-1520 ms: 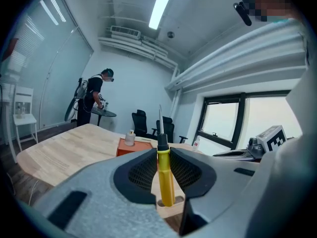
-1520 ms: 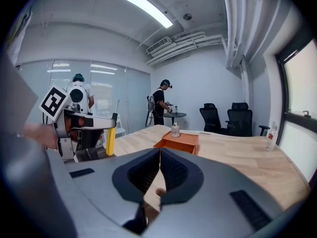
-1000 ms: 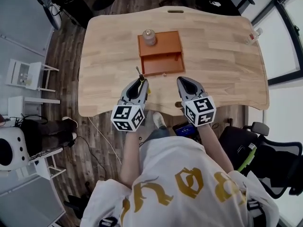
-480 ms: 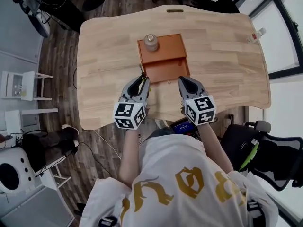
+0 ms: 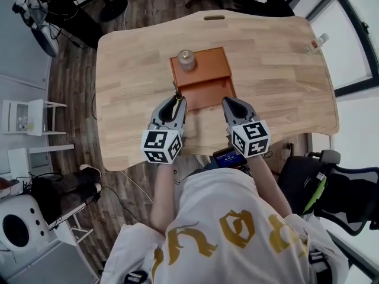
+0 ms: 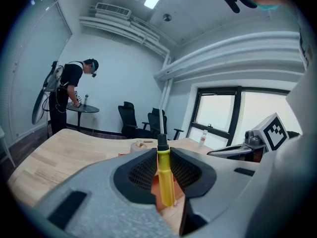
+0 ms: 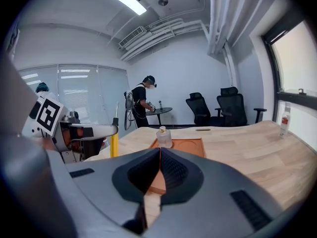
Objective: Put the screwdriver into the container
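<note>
Screwdriver (image 6: 165,175) in left tool (image 5: 176,102), closer to container (image 5: 211,65) now.

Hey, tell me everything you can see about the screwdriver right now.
The screwdriver has a yellow, plastic-looking handle, a black collar and a thin metal shaft. It stands nearly upright with the shaft on top, clamped by its handle in the left tongs, which are all that touches it. It is held over the table, just short of the near left corner of the orange container, and is not yet in it.
</note>
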Action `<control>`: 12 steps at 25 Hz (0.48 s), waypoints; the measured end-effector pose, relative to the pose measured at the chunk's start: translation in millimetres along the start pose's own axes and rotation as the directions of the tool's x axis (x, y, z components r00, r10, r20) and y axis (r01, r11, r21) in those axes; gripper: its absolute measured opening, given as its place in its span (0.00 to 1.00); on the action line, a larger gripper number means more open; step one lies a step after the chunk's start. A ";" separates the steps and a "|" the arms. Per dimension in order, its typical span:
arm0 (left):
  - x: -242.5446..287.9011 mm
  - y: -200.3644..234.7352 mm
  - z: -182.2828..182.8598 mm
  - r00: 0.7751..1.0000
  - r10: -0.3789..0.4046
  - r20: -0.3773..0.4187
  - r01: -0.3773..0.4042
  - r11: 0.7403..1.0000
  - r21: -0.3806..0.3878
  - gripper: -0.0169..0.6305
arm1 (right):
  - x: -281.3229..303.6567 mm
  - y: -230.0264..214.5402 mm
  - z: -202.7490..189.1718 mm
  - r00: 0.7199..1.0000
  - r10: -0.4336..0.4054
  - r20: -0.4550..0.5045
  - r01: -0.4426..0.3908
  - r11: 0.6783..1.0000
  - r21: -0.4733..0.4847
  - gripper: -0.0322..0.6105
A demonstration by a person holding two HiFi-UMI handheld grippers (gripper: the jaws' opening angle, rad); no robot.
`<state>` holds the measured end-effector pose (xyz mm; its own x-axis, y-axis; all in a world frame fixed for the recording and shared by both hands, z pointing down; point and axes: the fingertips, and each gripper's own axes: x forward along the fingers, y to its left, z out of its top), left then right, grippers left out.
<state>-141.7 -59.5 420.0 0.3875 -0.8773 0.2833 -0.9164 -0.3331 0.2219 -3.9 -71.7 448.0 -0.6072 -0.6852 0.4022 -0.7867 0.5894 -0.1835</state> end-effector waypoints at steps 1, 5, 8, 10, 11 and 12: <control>0.9 1.2 0.2 1.000 0.004 0.001 -0.004 1.000 -0.003 0.15 | 1.8 -0.3 -1.5 1.000 0.004 -0.005 -0.004 1.000 -0.002 0.07; 8.3 6.2 4.9 1.000 0.003 0.005 -0.003 1.000 0.002 0.15 | 14.2 -2.9 1.5 1.000 0.013 -0.008 -0.013 1.000 -0.002 0.07; 15.0 14.8 5.2 1.000 0.010 -0.008 -0.010 1.000 0.011 0.15 | 22.4 -5.2 7.9 1.000 0.020 0.001 -0.020 1.000 -0.001 0.07; 20.3 18.6 4.0 1.000 0.009 -0.014 -0.009 1.000 0.006 0.15 | 26.2 -9.9 7.5 1.000 0.018 -0.001 -0.018 1.000 0.007 0.07; 22.7 19.7 2.1 1.000 0.007 -0.019 -0.007 1.000 0.002 0.15 | 27.9 -12.3 4.5 1.000 0.015 -0.007 -0.015 1.000 0.013 0.07; 25.1 20.6 -0.3 1.000 0.006 -0.027 -0.006 1.000 0.000 0.15 | 29.4 -14.6 1.1 1.000 0.011 -0.015 -0.011 1.000 0.019 0.07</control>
<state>-150.8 -88.3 432.0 0.3848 -0.8697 0.3092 -0.9186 -0.3282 0.2201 -10.3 -100.9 461.6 -0.6143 -0.6718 0.4138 -0.7819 0.5886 -0.2052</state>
